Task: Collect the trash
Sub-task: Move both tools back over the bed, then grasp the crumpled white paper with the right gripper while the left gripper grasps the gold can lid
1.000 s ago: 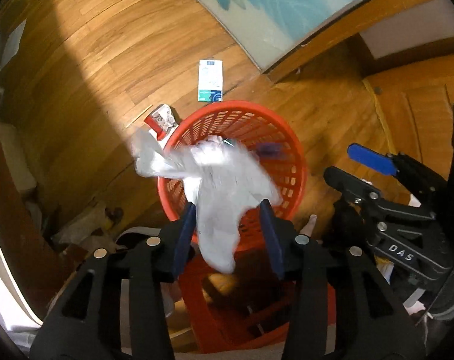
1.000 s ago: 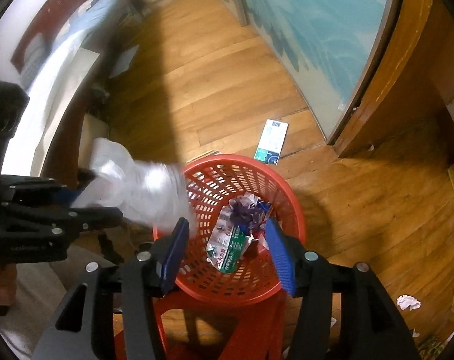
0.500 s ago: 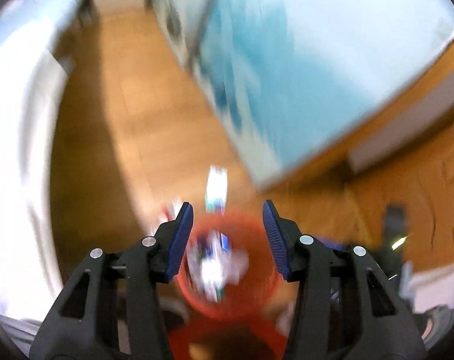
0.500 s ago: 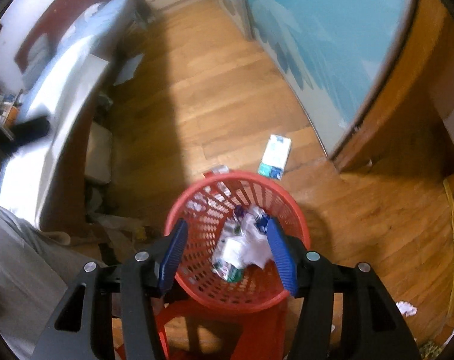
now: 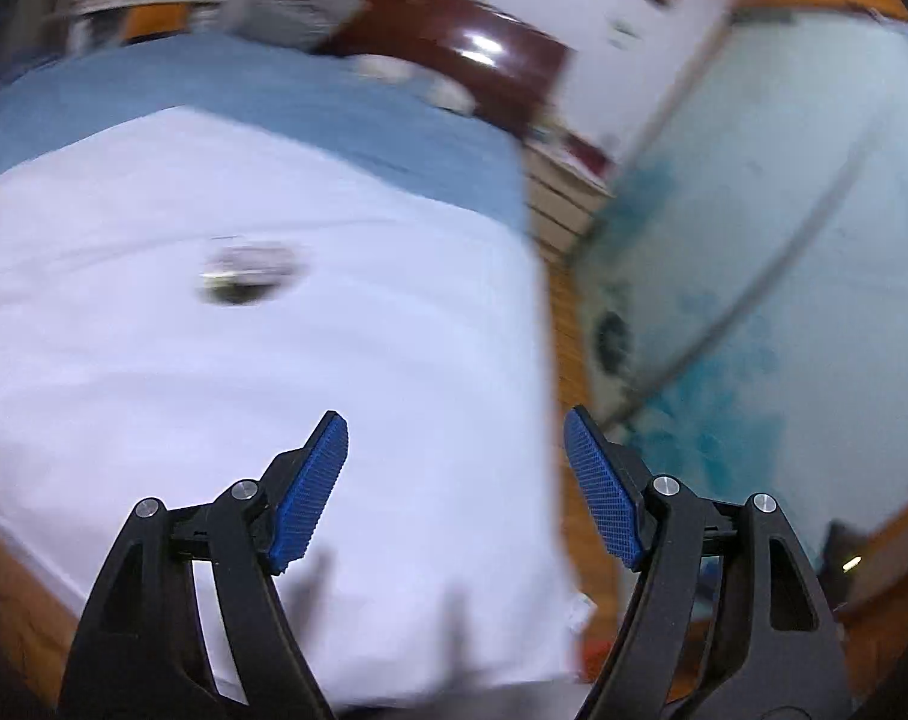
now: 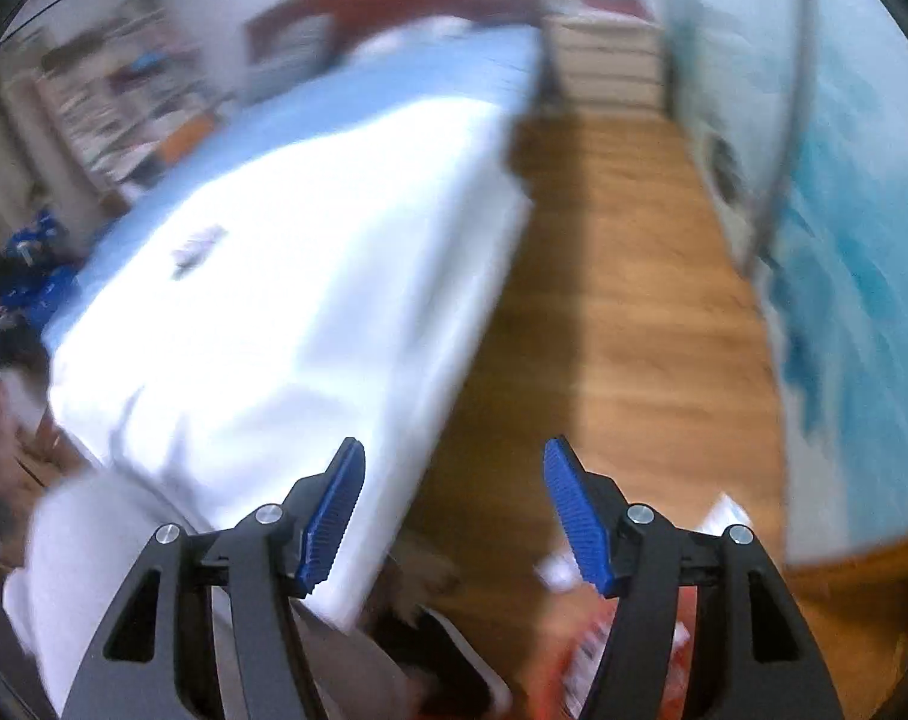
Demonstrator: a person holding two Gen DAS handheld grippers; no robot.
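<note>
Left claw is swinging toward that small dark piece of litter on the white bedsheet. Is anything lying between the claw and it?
Nothing visible. From the left claw, whose jaws are opening with nothing between them, only bare white sheet stretches up to the blurred dark litter. The picture is smeared, so something small could be missed.

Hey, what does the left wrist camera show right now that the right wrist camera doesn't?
Only the left wrist view shows the left tongs, opening with nothing between them, and a grey pillow against the headboard. Only the right wrist view shows the right tongs, also opening and empty, blurred shelves, and the red basket at the bottom edge. Both show the white sheet with one small blurred item, the wood floor and the teal panel.
</note>
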